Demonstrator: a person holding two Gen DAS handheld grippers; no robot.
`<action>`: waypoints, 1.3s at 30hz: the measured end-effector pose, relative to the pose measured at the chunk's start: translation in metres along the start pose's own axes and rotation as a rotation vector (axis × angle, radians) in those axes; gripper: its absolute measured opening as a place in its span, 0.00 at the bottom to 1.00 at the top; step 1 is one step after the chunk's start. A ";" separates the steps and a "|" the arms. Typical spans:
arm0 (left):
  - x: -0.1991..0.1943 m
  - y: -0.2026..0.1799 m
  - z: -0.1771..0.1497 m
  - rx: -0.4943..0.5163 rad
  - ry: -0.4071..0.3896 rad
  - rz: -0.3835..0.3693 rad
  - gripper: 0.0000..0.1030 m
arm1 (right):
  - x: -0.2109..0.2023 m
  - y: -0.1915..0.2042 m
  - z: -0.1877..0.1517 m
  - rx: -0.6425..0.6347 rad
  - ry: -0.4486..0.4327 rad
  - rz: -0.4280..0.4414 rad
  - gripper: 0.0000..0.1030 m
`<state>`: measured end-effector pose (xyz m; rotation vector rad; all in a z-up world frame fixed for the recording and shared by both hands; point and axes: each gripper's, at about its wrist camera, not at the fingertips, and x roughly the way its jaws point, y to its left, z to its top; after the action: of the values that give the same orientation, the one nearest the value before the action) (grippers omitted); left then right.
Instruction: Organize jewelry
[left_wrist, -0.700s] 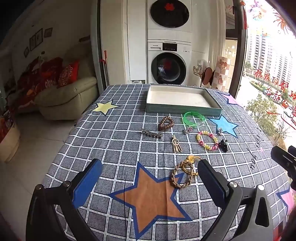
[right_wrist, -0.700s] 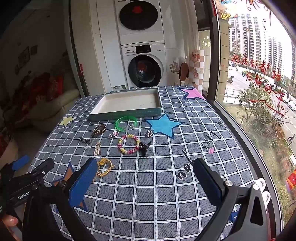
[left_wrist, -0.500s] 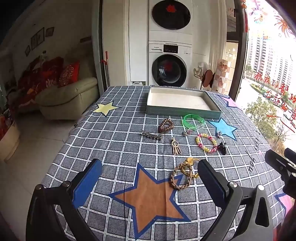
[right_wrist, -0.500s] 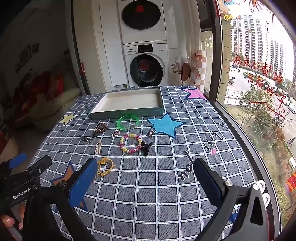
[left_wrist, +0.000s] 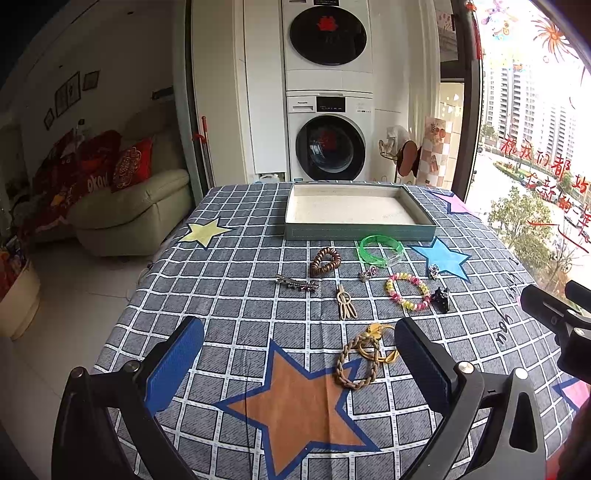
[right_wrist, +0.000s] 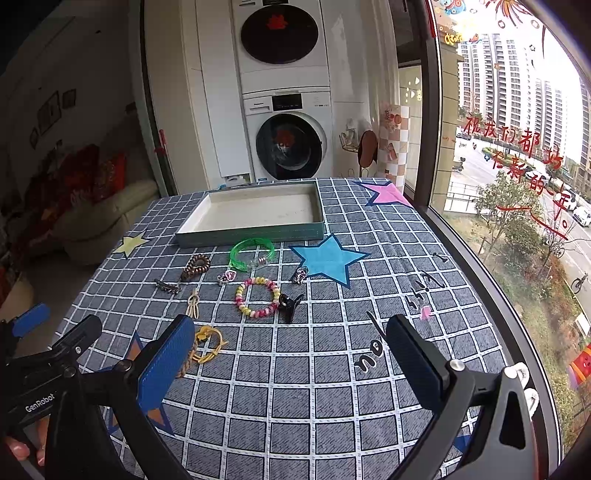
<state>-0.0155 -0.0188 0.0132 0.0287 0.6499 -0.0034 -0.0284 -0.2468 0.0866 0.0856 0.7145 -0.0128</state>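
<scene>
A: In the left wrist view, how does the left gripper (left_wrist: 299, 354) stand?

B: Its jaws are spread wide with nothing between the pads, tilted down over the table (left_wrist: 229, 280). Below the gap lies the orange star (left_wrist: 295, 402) printed on the cloth.

A: And the jewelry?

B: All loose on the cloth. The braided ring (left_wrist: 356, 363) sits just inside the right finger (left_wrist: 421, 362), at about 1 o'clock of the orange star, tangled with a yellow cord (left_wrist: 380, 343). From that ring, the beige clip (left_wrist: 345, 302) is at 12 o'clock, the bead bracelet (left_wrist: 408, 291) at 1 o'clock with the black claw clip (left_wrist: 441, 299) just beside it. Farther up are the silver barrette (left_wrist: 297, 284), the brown coil tie (left_wrist: 325, 260) and the green bangle (left_wrist: 380, 250). The tray (left_wrist: 358, 233) stands at 12 o'clock of them all, near the far edge.

A: Is the other gripper visible there?

B: Only one black part of it, at 3 o'clock of the frame.

A: And the right wrist view?

B: The right gripper (right_wrist: 290, 354) is likewise spread wide and holds nothing, over bare checked cloth. The bead bracelet (right_wrist: 257, 298) lies at 11 o'clock of the gap, the black claw clip (right_wrist: 289, 303) touching its right side. The green bangle (right_wrist: 252, 253) is at 12 o'clock of the bracelet, in front of the tray (right_wrist: 251, 236). The yellow cord (right_wrist: 210, 343) lies just beside the left finger (right_wrist: 166, 362). The blue star (right_wrist: 328, 258) is at 3 o'clock of the bangle.

A: Anything at the left edge?

B: The left gripper's black body, with fingertips (right_wrist: 16, 450) of a hand under it at 8 o'clock.
</scene>
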 end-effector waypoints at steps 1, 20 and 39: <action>0.000 0.000 0.000 -0.002 0.001 0.000 1.00 | 0.000 0.000 0.000 -0.001 -0.002 -0.001 1.00; 0.000 0.000 0.002 -0.007 -0.001 0.005 1.00 | -0.003 0.000 0.005 -0.012 -0.018 -0.009 1.00; 0.001 -0.001 0.005 -0.005 -0.003 0.012 1.00 | -0.003 0.001 0.010 -0.007 -0.021 -0.004 1.00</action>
<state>-0.0114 -0.0196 0.0162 0.0274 0.6469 0.0102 -0.0242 -0.2470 0.0966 0.0769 0.6934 -0.0154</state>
